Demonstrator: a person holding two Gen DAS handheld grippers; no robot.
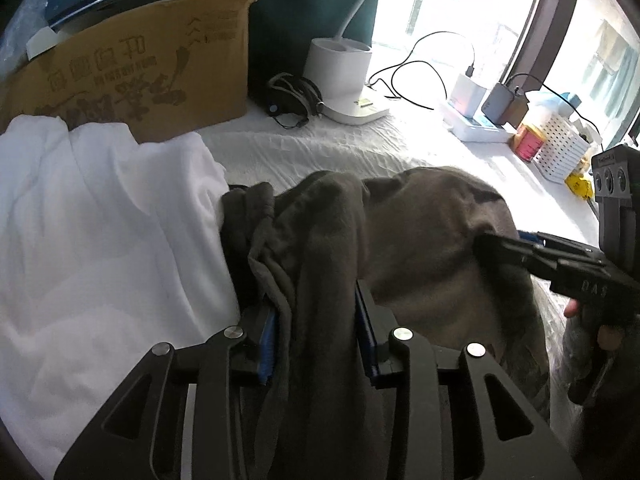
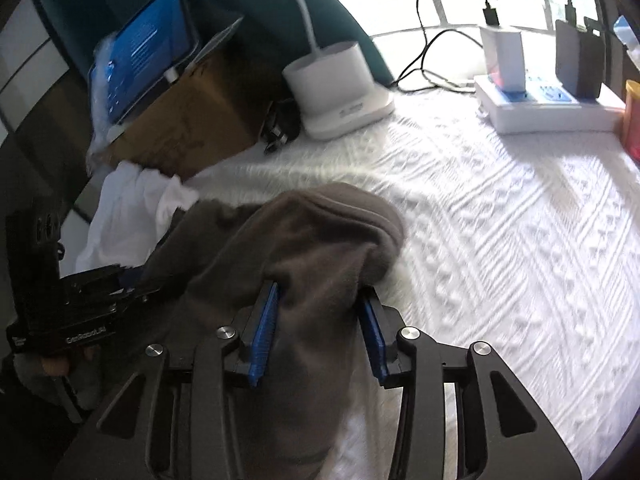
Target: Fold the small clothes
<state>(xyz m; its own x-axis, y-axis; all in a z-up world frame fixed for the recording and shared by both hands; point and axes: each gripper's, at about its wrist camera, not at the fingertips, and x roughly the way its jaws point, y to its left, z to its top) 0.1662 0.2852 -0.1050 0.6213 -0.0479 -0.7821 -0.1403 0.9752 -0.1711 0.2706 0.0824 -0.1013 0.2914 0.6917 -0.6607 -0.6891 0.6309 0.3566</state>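
The cardboard box (image 1: 132, 76) has dark printed writing on its side, upside down and too hard to read. White letters on the right hand-held gripper (image 1: 486, 242) look like "DAS". The left hand-held gripper's (image 2: 132, 276) label is too blurry to read.

The grey-brown garment (image 1: 420, 240) is soft, thick and bunched up. It lies in front of the cardboard box on a white bumpy cover (image 2: 500, 220), just beside a white cloth (image 1: 100, 220).

Grey-brown cloth fills the gap between the blue pads of both hand-held grippers. The left one's jaws are partly spread, and the pictures cannot show if they pinch. The right one's jaws stand apart, with one pad clear of the cloth.
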